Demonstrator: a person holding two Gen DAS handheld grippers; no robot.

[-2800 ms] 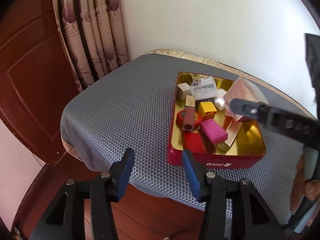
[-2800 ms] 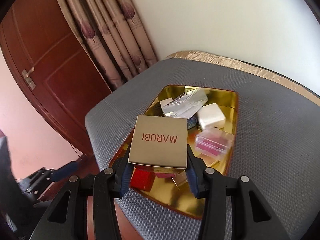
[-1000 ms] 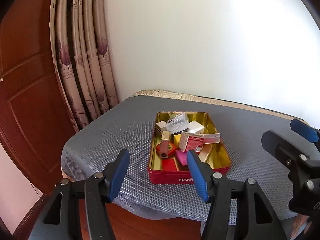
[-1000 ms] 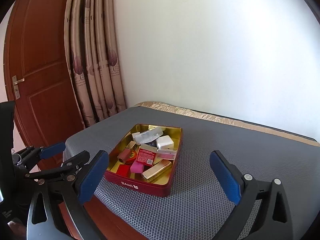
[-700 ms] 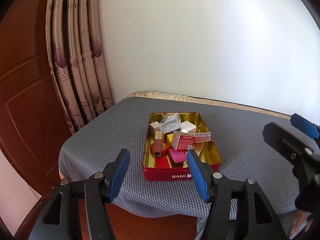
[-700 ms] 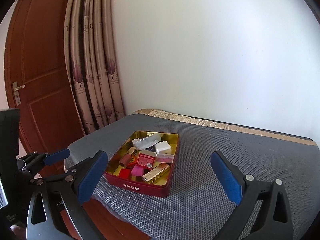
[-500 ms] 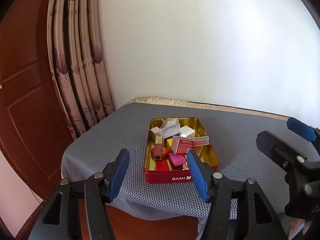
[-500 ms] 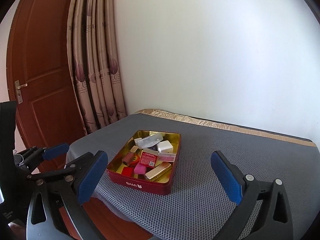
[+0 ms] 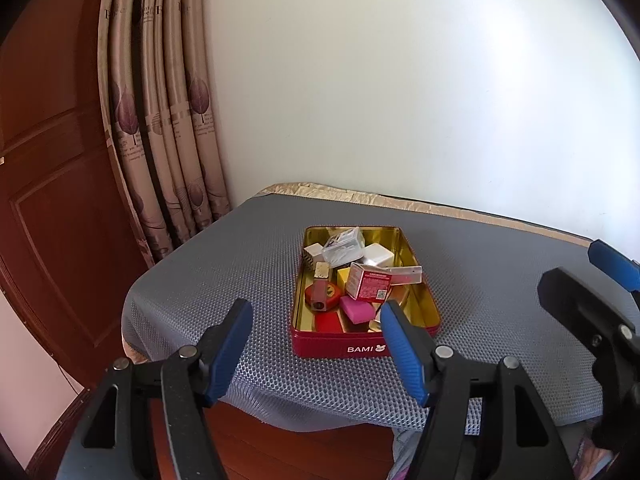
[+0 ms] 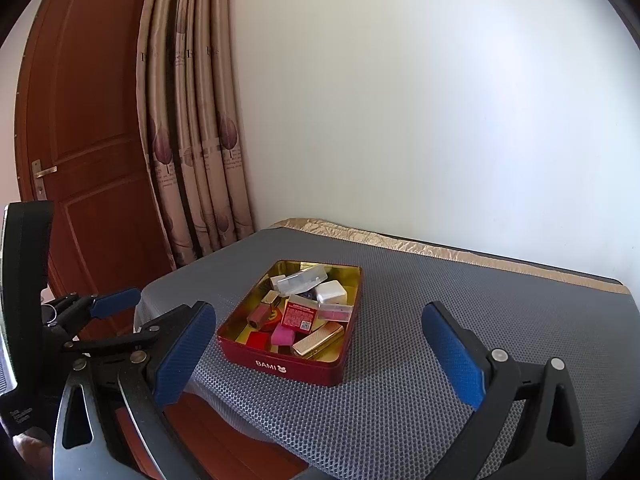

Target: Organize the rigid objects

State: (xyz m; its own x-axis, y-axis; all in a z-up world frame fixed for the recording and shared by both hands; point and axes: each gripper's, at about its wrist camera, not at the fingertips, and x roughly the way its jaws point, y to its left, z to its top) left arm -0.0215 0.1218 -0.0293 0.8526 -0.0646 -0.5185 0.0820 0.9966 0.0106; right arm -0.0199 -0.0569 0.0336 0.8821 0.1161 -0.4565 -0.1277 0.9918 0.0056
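Both tools were released, holding nothing. Left tool [image 9: 316, 344] had jaws spread, and the red tin [image 9: 362, 347] sat just ahead of it, slightly toward its right finger. Right tool [image 10: 320, 354] had jaws spread wider, with the tin [image 10: 280, 366] ahead between them, nearer the left finger.

The tin rested on the counter [image 10: 460, 304], which was covered in grey mesh, near the counter's front edge. White "BAMI" with a small bear-head logo was printed on the tin's front wall. Inside was gold.

The tin held a jumble of small rigid items: a red carton [image 9: 369, 281] with a QR code and fine print too small to read, a pink block [image 9: 357, 309], a clear case [image 9: 344, 245], a white cube [image 9: 378, 255], a gold box [image 10: 318, 340], and a brown tube [image 10: 258, 316]. All were touching or overlapping.

The right tool [image 9: 592, 300] showed at the right of the left wrist view; the left tool [image 10: 108, 312] showed at the left of the right wrist view.

A curtain [image 10: 192, 140] far ahead on the left had leaf print and lettering too blurred to read. A door [image 10: 84, 120] stood beside it.
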